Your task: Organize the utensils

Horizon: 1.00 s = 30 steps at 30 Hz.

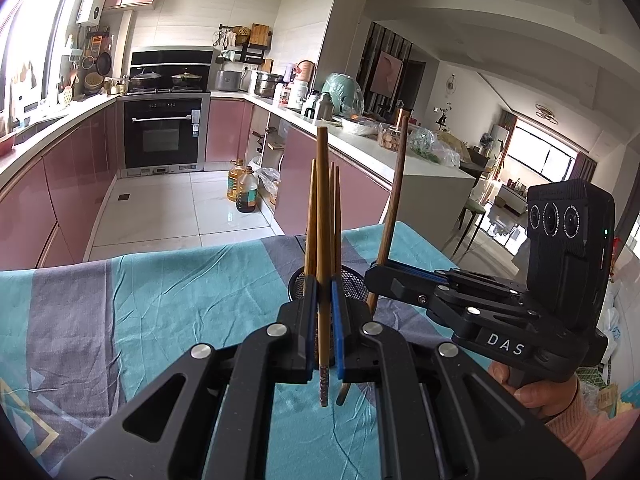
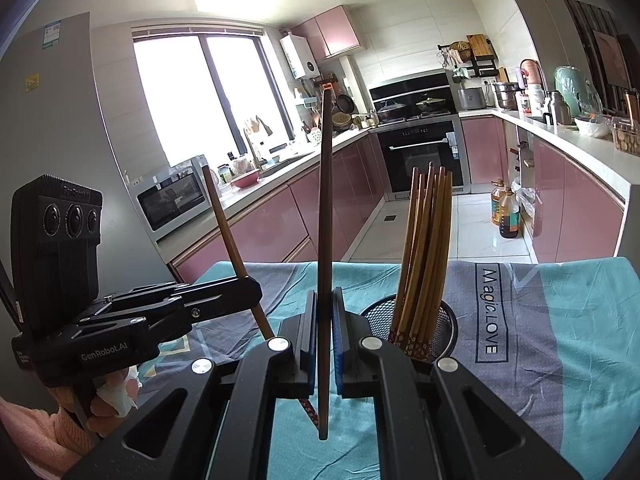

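Two hand-held grippers are each clamping one chopstick upright: left hand-held gripper (image 1: 323, 334) on a light chopstick (image 1: 322, 248), right hand-held gripper (image 2: 323, 340) on a dark chopstick (image 2: 325, 240), with the mesh holder (image 2: 444, 320) just ahead.

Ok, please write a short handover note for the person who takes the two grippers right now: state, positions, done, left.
Left gripper: shut on a light chopstick, held upright just before the mesh holder.
Right gripper: shut on a dark chopstick, also upright, left of the holder.
Done: a bundle of chopsticks already stands in the holder on the striped cloth.
Left: drop both held chopsticks into the holder.
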Available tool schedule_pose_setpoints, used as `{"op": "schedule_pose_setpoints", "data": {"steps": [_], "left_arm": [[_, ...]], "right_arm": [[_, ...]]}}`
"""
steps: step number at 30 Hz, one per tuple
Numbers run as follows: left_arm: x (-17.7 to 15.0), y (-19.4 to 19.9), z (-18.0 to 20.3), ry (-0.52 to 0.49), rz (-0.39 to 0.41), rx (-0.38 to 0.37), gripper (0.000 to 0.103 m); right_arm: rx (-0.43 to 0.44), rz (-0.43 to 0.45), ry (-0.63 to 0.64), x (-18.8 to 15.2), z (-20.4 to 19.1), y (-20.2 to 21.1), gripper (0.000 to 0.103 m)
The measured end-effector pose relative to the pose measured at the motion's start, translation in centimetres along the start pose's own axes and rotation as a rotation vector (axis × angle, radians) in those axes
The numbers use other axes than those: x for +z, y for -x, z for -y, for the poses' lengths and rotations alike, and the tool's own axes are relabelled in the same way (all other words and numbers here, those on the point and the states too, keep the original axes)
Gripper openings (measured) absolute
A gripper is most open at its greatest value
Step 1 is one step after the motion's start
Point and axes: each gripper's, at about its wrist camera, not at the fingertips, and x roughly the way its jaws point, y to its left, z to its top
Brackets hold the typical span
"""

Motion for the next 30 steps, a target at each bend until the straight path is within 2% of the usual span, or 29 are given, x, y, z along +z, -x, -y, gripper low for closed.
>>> {"op": "schedule_pose_setpoints", "data": {"steps": [30], "left_arm": [[1.3, 1.3, 0.4, -0.024, 0.059, 0.002, 0.007]], "right_arm": [[-0.006, 0.044, 0.010, 1.4, 0.1, 0.7, 0.006]]}}
